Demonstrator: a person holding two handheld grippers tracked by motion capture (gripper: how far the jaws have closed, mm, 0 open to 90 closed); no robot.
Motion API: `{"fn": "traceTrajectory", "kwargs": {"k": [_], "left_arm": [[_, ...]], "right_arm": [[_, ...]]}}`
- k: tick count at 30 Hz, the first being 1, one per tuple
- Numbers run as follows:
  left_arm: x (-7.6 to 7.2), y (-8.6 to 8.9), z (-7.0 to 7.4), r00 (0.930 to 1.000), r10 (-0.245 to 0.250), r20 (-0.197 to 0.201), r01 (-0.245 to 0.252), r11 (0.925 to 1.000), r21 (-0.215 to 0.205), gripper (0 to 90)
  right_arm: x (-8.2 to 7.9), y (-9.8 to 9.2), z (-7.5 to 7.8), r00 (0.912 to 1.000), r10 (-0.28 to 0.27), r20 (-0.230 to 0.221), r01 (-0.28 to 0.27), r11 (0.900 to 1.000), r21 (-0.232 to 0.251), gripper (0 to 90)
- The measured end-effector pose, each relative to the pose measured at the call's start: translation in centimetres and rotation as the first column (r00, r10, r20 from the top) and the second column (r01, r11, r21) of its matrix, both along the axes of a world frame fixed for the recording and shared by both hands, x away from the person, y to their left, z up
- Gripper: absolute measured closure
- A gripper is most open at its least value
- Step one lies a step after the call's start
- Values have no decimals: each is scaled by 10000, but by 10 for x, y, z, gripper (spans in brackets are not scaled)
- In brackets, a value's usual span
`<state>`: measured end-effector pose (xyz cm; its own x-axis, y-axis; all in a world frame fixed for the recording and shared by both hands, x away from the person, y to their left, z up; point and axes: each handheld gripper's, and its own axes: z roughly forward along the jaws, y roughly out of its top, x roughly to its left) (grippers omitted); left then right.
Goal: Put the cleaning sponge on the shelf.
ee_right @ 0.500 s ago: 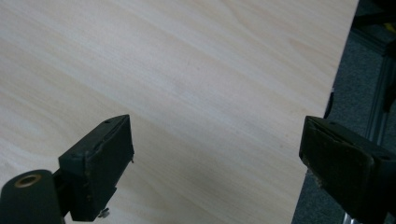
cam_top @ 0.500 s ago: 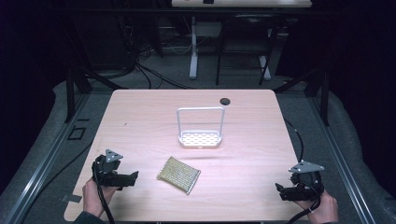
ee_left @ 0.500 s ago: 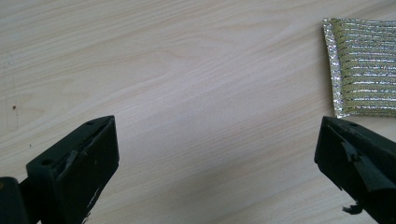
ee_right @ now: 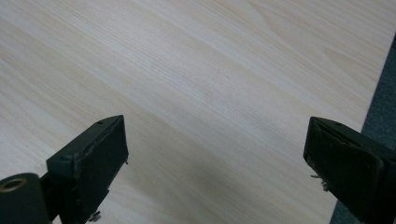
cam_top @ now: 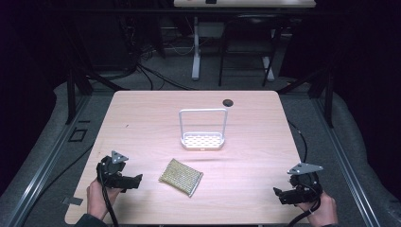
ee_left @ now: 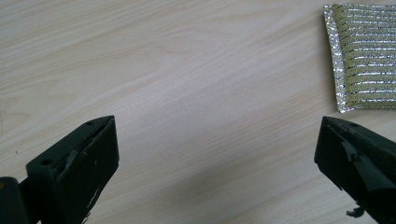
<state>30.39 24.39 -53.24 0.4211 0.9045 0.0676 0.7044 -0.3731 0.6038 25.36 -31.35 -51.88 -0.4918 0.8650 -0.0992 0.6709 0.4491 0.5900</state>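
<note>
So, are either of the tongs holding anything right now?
No. The left tongs and right tongs are open over the table, the scouring pad untouched.

High view overlooks table point(cam_top: 142, 118); both claw views skim its wood closely

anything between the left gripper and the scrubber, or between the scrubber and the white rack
Nothing visible. Bare table lies between the open left gripper and the scrubber, and bare table again between the scrubber and the rack behind it.
</note>
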Motion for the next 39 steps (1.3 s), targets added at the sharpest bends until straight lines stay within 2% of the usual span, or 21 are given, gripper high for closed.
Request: {"fn": "traceTrajectory", "kwargs": {"k": [2,8,12,15,20,24,26,34,36,39], "left_arm": [[-1,0,-1,10000,-27,-87,27,9999,98,0],[-2,-2,-1,9999,-108,-25,108,9997,211,0],[-3,-1,-3,9995,-239,-186,246,9991,357,0],[-5,-1,-4,9998,-162,-134,166,9995,269,0],[-6,-3,-4,9994,-272,-190,278,9990,346,0],[-7,-3,-4,9995,-245,-201,252,9990,356,0],[-6,-4,-4,9995,-243,-221,251,9991,344,0],[-7,-4,-4,9991,-317,-294,328,9987,397,0],[-7,-4,-4,9991,-322,-263,332,9986,403,0],[-7,-5,-4,9989,-364,-302,377,9984,419,0]], "right_arm": [[3,5,0,9999,125,-30,-125,9999,30,55],[6,14,-1,9989,467,-94,-468,9989,-82,54],[9,19,0,9980,611,-142,-610,9981,28,48],[9,24,2,9971,758,-86,-758,9971,-8,48],[17,41,7,9922,1245,-24,-1245,9922,-57,43],[21,51,6,9875,1574,-124,-1575,9874,-149,39],[23,60,6,9824,1861,-153,-1865,9822,-231,38],[27,80,7,9727,2309,-235,-2314,9726,-223,30],[30,90,9,9649,2619,-180,-2623,9647,-233,30],[32,100,10,9582,2855,-177,-2858,9582,-110,29]]}}
